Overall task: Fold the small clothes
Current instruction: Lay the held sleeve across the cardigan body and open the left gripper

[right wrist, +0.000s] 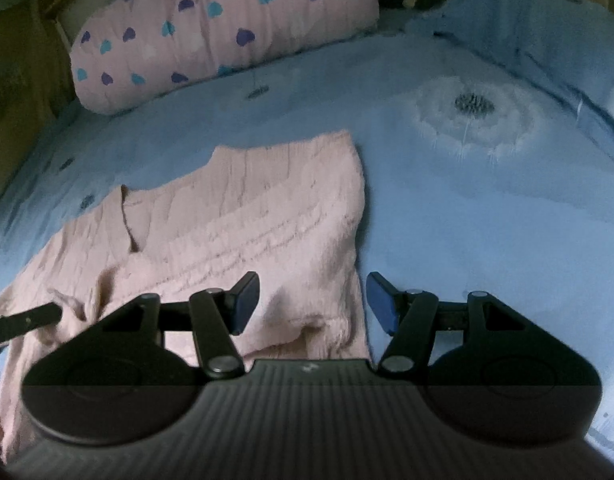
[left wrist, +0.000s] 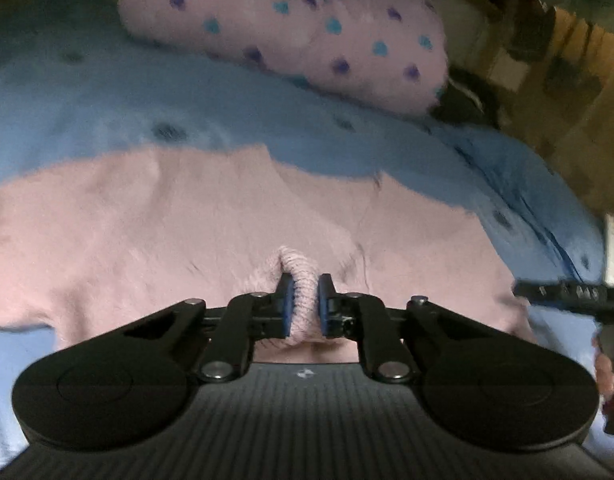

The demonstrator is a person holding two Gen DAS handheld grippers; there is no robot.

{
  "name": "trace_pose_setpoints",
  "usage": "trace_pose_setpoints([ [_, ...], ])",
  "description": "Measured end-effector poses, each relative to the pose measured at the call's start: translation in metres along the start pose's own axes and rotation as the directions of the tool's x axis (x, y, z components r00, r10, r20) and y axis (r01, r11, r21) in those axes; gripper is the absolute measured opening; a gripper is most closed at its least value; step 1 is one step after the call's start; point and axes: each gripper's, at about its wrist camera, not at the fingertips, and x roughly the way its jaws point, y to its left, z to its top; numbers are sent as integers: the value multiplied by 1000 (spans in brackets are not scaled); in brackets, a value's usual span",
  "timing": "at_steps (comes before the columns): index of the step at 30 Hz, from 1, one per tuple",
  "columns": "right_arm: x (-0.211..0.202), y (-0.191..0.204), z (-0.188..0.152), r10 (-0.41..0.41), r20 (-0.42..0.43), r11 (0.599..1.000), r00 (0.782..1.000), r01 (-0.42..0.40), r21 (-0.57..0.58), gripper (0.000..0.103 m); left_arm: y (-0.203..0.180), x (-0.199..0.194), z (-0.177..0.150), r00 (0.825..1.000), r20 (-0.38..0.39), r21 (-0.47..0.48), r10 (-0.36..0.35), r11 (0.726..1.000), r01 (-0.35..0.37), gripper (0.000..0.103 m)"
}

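Note:
A small pink knitted sweater (left wrist: 195, 216) lies spread on a blue bedspread (left wrist: 107, 100). My left gripper (left wrist: 305, 304) is shut on a ribbed cuff or hem of the sweater, pinched between the blue pads. In the right wrist view the sweater (right wrist: 247, 216) lies with its V-neck at the left. My right gripper (right wrist: 313, 304) is open and empty, just above the sweater's near right corner. The left gripper's black finger (right wrist: 23, 320) shows at the far left, on the sweater.
A pink pillow with blue and purple hearts (right wrist: 211, 28) lies at the head of the bed. The bedspread (right wrist: 487, 208) with a pale dandelion print stretches to the right. Wooden furniture (left wrist: 567, 80) stands beyond the bed's right edge.

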Motion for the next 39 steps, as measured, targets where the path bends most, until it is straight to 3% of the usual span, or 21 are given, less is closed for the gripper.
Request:
trace_pose_setpoints([
  [3,-4,2,1,5,23,1000,1000,-5,-12,62,1,-7,7,983,59,-34,175,984,-173,15],
  [4,-5,2,1,8,30,1000,1000,-7,-14,62,1,-4,9,966,62,-26,252,968,-251,15],
  [6,-5,2,1,9,34,1000,999,-9,-16,62,3,4,11,940,40,-14,340,940,-340,17],
  [8,-2,3,0,5,16,1000,1000,-4,-23,62,7,10,11,943,-21,-15,332,943,-333,28],
  [10,5,4,-3,-22,-30,999,999,21,-35,62,8,9,9,952,-36,-28,305,952,-306,60],
  [13,16,3,-7,-49,-88,998,995,45,-52,62,4,4,4,965,-22,10,260,966,-260,73],
  [18,22,2,-12,-55,-108,997,993,49,-55,61,0,19,-7,966,-74,73,249,967,-243,75],
  [21,23,1,-14,-53,-113,998,992,47,-51,64,11,33,-9,963,-88,14,255,967,-254,75],
  [25,20,-1,-11,-39,-106,999,994,38,-18,65,21,41,-10,975,-37,-52,217,974,-219,79],
  [30,15,-9,2,28,-15,998,999,-28,53,65,24,45,-8,984,-12,-104,180,978,-180,79],
  [36,43,-34,25,-9,42,994,999,4,108,65,11,50,-13,978,-17,53,210,977,-209,78],
  [39,59,-40,30,25,44,991,999,-30,128,66,10,50,-15,977,-9,67,211,975,-210,76],
])
